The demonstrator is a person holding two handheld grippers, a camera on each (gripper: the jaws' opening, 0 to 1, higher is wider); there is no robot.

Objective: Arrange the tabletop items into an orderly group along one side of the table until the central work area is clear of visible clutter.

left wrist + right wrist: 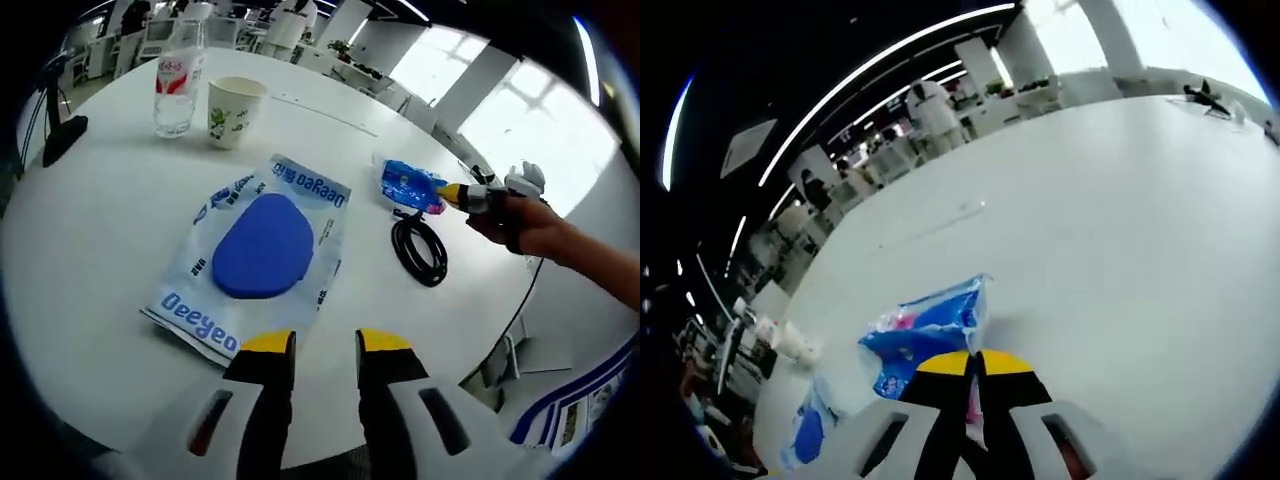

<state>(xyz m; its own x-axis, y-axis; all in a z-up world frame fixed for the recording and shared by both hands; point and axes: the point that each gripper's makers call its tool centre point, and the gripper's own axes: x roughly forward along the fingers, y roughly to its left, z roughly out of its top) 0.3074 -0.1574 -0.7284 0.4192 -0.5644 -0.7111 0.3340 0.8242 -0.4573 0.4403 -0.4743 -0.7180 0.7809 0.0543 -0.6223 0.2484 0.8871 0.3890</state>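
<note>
Right gripper [975, 368]: yellow-tipped jaws pressed together on edge of blue snack packet [925, 332], which lies on white table [1120, 230]. Paper cup [790, 342] stands beyond, near table edge.

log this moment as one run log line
right hand-held gripper shut on blue packet | left hand-held gripper open by Deeyeo pack | cable untouched

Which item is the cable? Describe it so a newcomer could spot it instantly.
On the white round table, look past the big clear bag with the blue oval pad toward the edge where a person's hand reaches in. The cable lies just below the small blue packet held by the right gripper. It is the only black, coiled loop among the items there.
</note>
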